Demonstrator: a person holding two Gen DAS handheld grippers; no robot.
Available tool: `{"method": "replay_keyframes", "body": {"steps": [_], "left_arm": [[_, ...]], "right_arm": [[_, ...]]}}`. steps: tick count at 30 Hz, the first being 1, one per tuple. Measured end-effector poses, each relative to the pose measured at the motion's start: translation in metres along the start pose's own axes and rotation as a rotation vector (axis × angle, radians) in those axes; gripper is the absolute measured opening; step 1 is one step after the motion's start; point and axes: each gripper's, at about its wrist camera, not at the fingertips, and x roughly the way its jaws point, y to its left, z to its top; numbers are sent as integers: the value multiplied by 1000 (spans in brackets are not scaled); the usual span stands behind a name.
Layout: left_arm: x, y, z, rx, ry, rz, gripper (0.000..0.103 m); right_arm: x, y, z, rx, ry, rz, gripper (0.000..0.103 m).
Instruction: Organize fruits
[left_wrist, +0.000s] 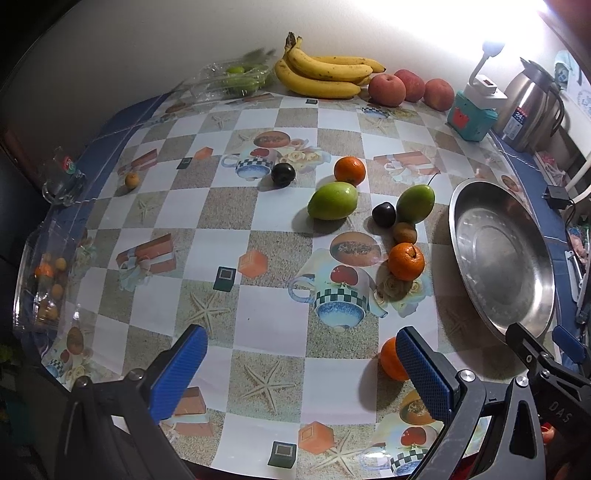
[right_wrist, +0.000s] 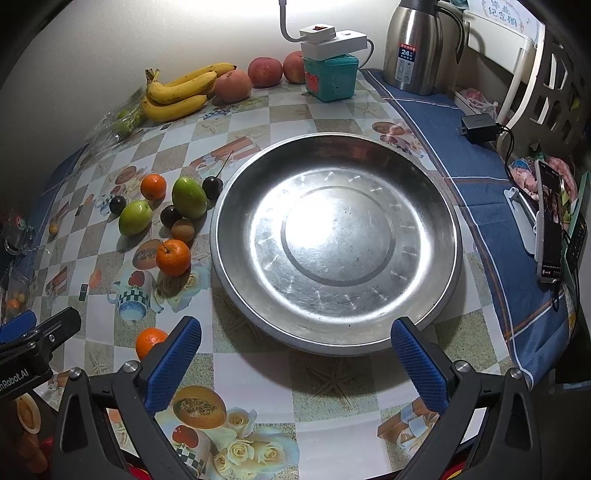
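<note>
A steel plate (right_wrist: 436, 206) lies on the patterned table, empty; it also shows in the left wrist view (left_wrist: 458, 206). Left of it lie loose fruits: three oranges (left_wrist: 405, 261) (left_wrist: 349, 170) (left_wrist: 390, 359), two green mangoes (left_wrist: 332, 200) (left_wrist: 415, 204), two dark plums (left_wrist: 283, 173) (left_wrist: 383, 213) and a kiwi (left_wrist: 405, 232). My left gripper (left_wrist: 299, 360) is open above the table's near edge, its right finger beside the nearest orange. My right gripper (right_wrist: 295, 354) is open and empty at the plate's near rim.
Bananas (left_wrist: 325, 74), three peaches (left_wrist: 387, 89) and a plastic box of green fruit (left_wrist: 236, 79) line the back wall. A teal box (right_wrist: 331, 77), a steel flask (right_wrist: 415, 44), a charger (right_wrist: 479, 127) and a phone (right_wrist: 550, 225) stand to the right. A glass (left_wrist: 61, 181) sits at the left edge.
</note>
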Motion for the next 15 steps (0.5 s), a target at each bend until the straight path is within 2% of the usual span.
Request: {"method": "replay_keyframes", "body": {"steps": [15], "left_arm": [[2,1,0,-7,5,-11,103]], "right_arm": [[2,0,-1,9,5,3,102]]}}
